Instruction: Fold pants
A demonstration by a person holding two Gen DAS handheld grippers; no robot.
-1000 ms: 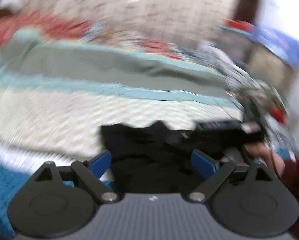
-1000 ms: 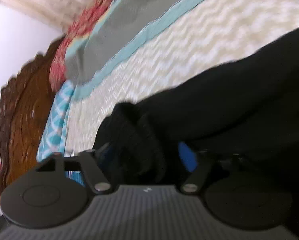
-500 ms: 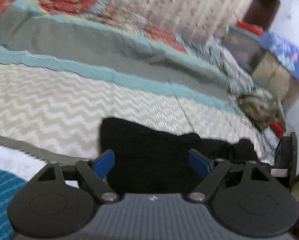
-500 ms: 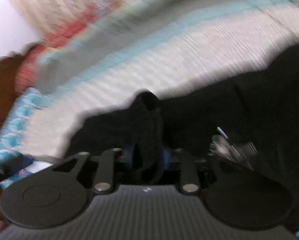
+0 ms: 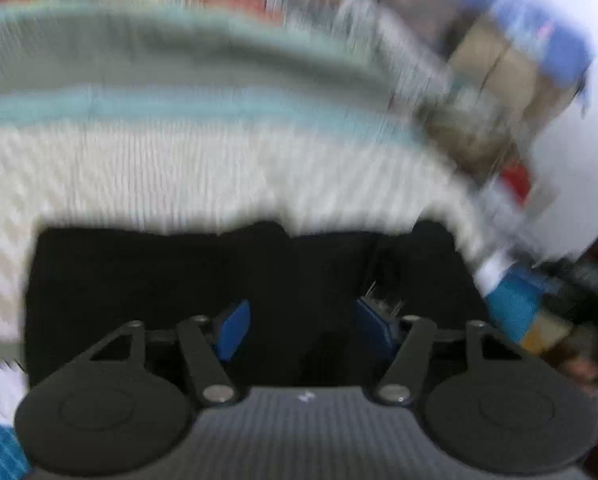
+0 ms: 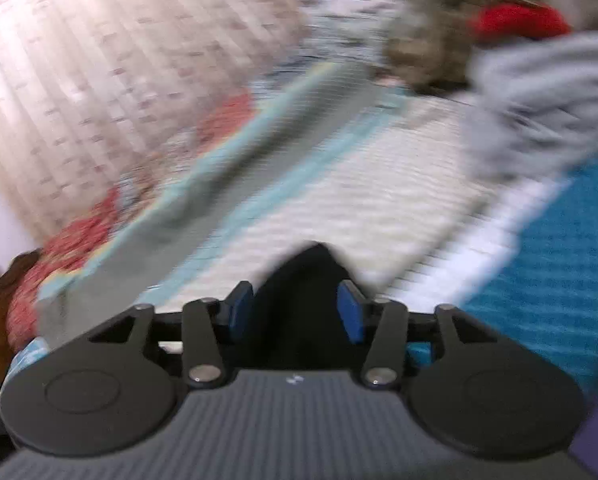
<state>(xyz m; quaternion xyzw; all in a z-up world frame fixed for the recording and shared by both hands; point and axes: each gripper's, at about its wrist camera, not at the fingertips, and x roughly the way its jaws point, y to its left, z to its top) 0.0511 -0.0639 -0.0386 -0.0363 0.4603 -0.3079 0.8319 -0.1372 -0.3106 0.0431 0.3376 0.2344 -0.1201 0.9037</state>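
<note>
A: Where are the pants (image 5: 227,280) lying?

B: On the bed, spread as a wide black slab over the cream zigzag part of the bedspread (image 5: 203,184). In the left wrist view they fill the lower middle, reaching well to either side of the tongs and right down under them.

A: And the left gripper (image 5: 305,326)?

B: Its blue pads (image 5: 233,334) stand apart, a fair gap between them. Black cloth shows in that gap and beyond it. The picture is badly smeared, so I cannot tell whether the pads touch the cloth or hang just above it. Nothing looks pinched.

A: The right gripper (image 6: 295,312)?

B: Also parted, the two pads with a clear gap. A peak of the black pants (image 6: 299,276) rises between them, its tip poking just past the fingertips. The cloth sits between the fingers rather than beside them, but the pads do not press it flat; it seems loose there, as far as the blur allows.

A: What lies around?

B: Past the pants, teal and grey bands of the bedspread; to the right in the right wrist view, a teal striped cover (image 6: 559,280) and a grey bundle of cloth (image 6: 539,96). A patterned curtain (image 6: 119,60) hangs behind the bed.
</note>
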